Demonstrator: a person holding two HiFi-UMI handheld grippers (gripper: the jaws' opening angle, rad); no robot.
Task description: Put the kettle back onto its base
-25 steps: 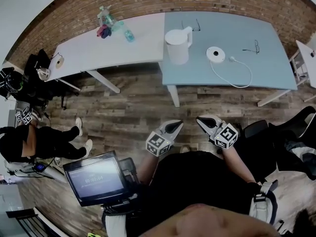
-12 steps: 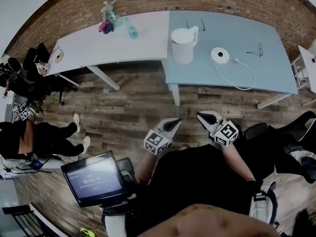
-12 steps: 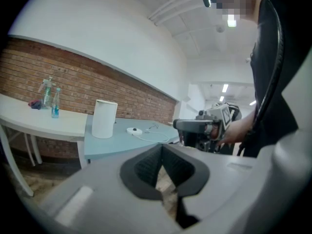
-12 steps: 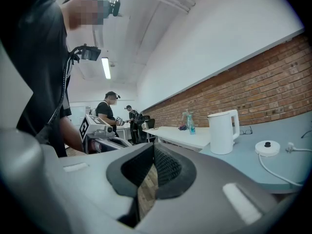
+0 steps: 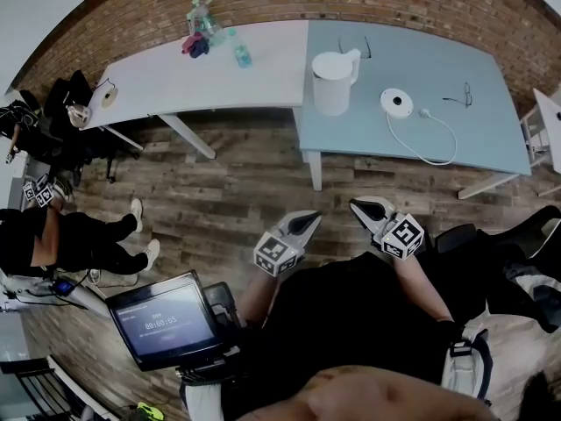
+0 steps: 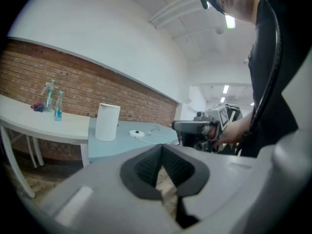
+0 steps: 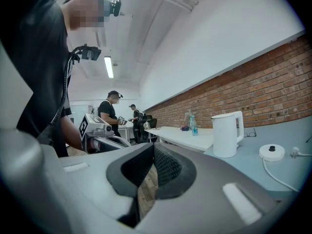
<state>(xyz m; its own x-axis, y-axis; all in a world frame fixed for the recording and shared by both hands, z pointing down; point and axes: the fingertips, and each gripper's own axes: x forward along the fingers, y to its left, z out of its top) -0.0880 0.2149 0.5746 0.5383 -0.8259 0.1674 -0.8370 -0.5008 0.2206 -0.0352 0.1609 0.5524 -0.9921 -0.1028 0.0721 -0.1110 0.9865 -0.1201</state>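
The white kettle point(image 5: 335, 83) stands upright on the blue table point(image 5: 491, 143), to the left of its round white base point(image 5: 396, 103), whose cord point(image 5: 427, 139) loops toward the front edge. Kettle and base stand apart. Both grippers are held close to the person's body, over the wood floor, well short of the table. My left gripper point(image 5: 309, 222) is shut with nothing in it, and so is my right gripper point(image 5: 358, 208). From the left gripper view I see the kettle point(image 6: 107, 122) and the base point(image 6: 136, 134) beyond the left gripper point(image 6: 162, 149). The right gripper view shows the kettle point(image 7: 226, 133) and base point(image 7: 271, 152).
A white table point(image 5: 158, 82) with bottles point(image 5: 210, 32) adjoins the blue one on the left. Glasses point(image 5: 362, 49) and a second pair point(image 5: 458, 95) lie on the blue table. A monitor on a stand point(image 5: 165, 318) is at my left; a seated person point(image 5: 70, 244) is further left.
In the head view the tables, kettle and base have drifted to the right as the person moves. Both grippers stay shut in front of the body.
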